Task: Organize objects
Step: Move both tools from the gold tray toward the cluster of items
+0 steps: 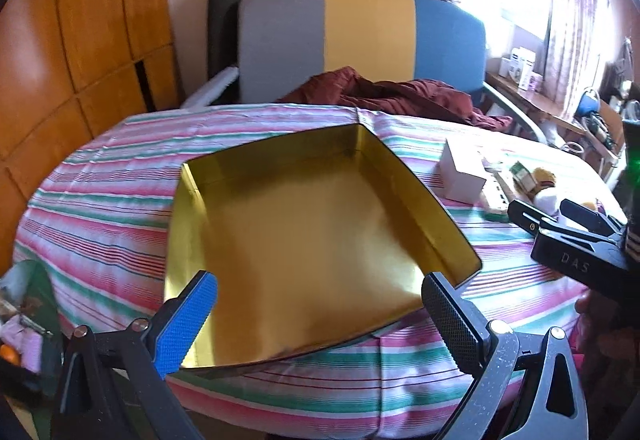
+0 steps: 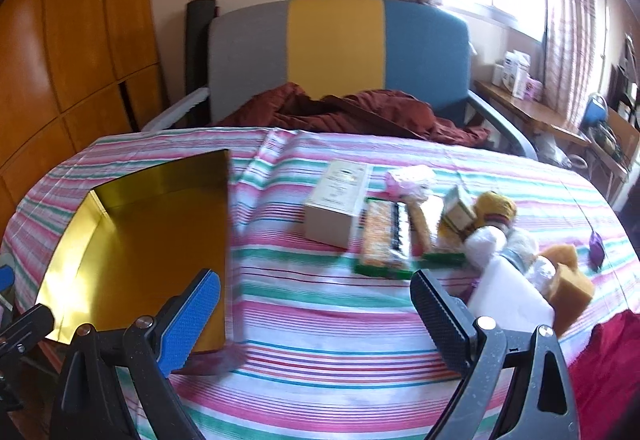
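Both tongs, left (image 1: 320,304) and right (image 2: 316,300), gape empty; the stiff, light cardboard box (image 2: 338,201) should grip best across its narrow sides.

Your left gripper (image 1: 320,314) and right gripper (image 2: 316,316) match — one blue textured pad, one black, on dark grey speckled arms with silver screws; the right gripper's black body reads "DAS".
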Demonstrator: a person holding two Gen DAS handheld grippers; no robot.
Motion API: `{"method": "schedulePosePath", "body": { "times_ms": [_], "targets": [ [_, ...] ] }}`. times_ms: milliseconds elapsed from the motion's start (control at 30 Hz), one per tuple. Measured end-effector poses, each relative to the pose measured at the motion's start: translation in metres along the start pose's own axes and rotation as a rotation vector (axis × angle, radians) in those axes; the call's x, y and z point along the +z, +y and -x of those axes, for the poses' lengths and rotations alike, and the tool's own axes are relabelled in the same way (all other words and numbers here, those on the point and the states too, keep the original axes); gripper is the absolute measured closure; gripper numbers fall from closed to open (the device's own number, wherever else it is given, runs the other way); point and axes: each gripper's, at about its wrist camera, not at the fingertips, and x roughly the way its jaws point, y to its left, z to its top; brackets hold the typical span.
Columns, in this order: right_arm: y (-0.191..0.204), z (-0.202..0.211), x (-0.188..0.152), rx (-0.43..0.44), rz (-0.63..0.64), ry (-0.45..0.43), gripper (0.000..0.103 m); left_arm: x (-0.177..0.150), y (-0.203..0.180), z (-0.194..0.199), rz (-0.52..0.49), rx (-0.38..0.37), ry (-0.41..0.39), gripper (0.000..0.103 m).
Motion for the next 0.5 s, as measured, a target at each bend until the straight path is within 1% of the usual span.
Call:
{"method": "schedulePosePath", "body": {
  "times_ms": [100, 200, 233, 400, 500],
  "targets": [
    [-0.018, -0.001, 0.002, -0.029, -0.033, 0.011, 0.005, 0.004, -0.008, -0.004, -0.019, -0.029, 0.009, 0.0],
    [-0.04, -0.001, 0.004, -0.058, -0.068, 0.015, 0.005, 0.007, -0.013, -0.012, -0.026, -0.055, 0.041, 0.0],
    [-0.048, -0.002, 0.006, -0.064, -0.081, 0.015, 0.005, 0.009, -0.016, -0.016, -0.036, -0.073, 0.053, 0.0],
    [-0.089, 0.001, 0.015, -0.112, -0.149, 0.012, 0.005, 0.024, -0.037, -0.024, -0.107, -0.1, 0.05, 0.0],
    [-0.11, 0.003, 0.022, -0.127, -0.175, 0.01, 0.005, 0.038, -0.052, -0.035, -0.139, -0.141, 0.064, 0.0]
  ]
}}
